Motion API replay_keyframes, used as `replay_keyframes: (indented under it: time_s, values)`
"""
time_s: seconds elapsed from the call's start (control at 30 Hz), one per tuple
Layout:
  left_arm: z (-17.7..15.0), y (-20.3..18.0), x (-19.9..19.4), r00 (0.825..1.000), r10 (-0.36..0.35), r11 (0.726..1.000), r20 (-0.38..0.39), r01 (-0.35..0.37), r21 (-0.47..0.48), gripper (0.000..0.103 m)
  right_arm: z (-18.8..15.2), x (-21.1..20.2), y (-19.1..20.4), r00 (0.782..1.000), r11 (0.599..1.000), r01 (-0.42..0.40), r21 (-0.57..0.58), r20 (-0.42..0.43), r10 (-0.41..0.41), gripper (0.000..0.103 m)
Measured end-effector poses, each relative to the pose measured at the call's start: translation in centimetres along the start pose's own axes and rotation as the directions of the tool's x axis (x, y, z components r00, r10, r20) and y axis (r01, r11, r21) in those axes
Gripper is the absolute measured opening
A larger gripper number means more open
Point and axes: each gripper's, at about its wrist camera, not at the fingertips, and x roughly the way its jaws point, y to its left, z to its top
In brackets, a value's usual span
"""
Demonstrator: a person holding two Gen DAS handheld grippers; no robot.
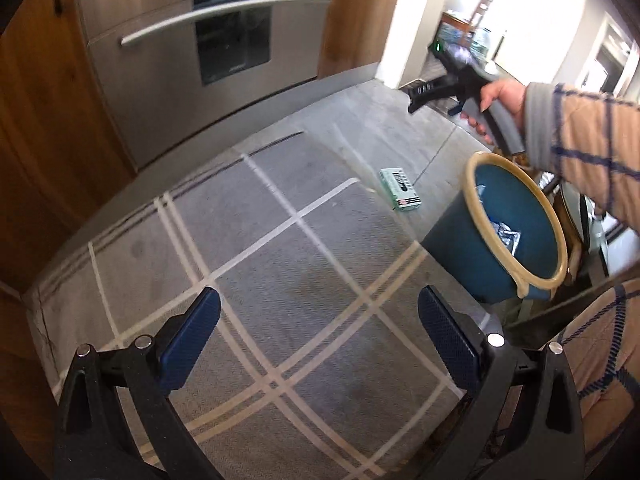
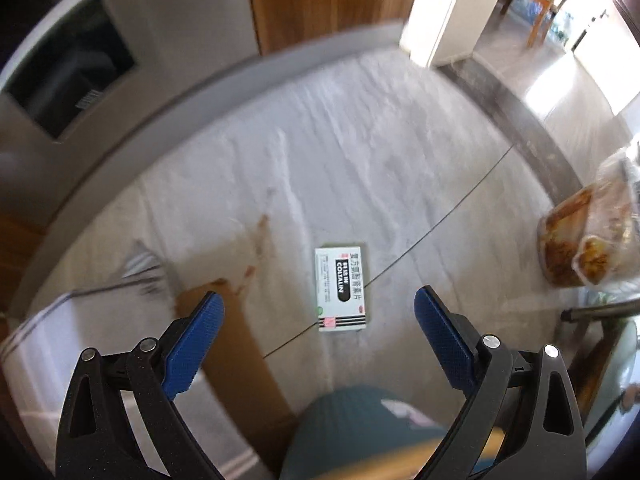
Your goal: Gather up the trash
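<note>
White box lay flat on the floor.
It sat ahead of the right claw, between its spread fingers, untouched; left claw gaped too.

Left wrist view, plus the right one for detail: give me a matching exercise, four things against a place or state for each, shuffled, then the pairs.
Things:
1. medicine box
2. teal bin
3. left claw
4. rug

Places or states:
A. open, holding nothing
B. grey with pale crossing stripes
C. lying flat on the bare floor
D. tan rim, crumpled wrappers inside

Pairs: 1-C, 2-D, 3-A, 4-B
</note>
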Motion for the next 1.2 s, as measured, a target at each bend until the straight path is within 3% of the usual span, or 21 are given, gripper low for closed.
replay_keyframes:
  time_s: [0.07, 0.27, 0.5, 0.63, 0.73, 0.87, 1.2]
  values:
    - [0.2, 0.8, 0.6, 1.000, -0.010, 0.999, -0.013, 0.009, -0.030, 0.097, 1.3, 3.5, 0.4, 0.997, 1.000, -0.029, -0.010, -0.075, 0.028, 0.095]
    - [-1.0, 2.6, 2.5, 0.997, 0.002, 0.999, -0.073, -0.006, -0.053, 0.097, 4.1, 10.5, 0.8, 0.981, 0.999, -0.044, -0.002, -0.188, 0.043, 0.095]
    - [-0.8, 4.5, 4.2, 0.992, -0.033, 0.993, -0.124, 0.018, -0.120, 0.097, 5.6, 15.5, 0.0, 0.969, 0.998, -0.027, 0.060, -0.245, 0.041, 0.096]
    - [-0.5, 5.0, 4.5, 0.991, -0.049, 0.990, -0.121, 0.032, -0.138, 0.097, 4.8, 18.8, 0.3, 0.947, 1.000, 0.029, -0.006, -0.319, -0.029, 0.096]
    - [-0.8, 5.6, 5.1, 0.988, -0.052, 0.987, -0.142, 0.029, -0.156, 0.097, 4.5, 20.0, 1.2, 0.939, 0.995, 0.032, -0.090, -0.340, -0.061, 0.096]
    - [-1.0, 5.9, 5.6, 0.985, -0.051, 0.985, -0.162, 0.023, -0.170, 0.097, 3.8, 21.7, 1.9, 0.910, 0.979, 0.045, -0.200, -0.396, -0.122, 0.097]
    - [-0.8, 6.7, 6.6, 0.980, -0.060, 0.978, -0.192, 0.019, -0.209, 0.097, 3.1, 25.2, -0.3, 0.846, 0.976, 0.067, -0.208, -0.506, -0.166, 0.097]
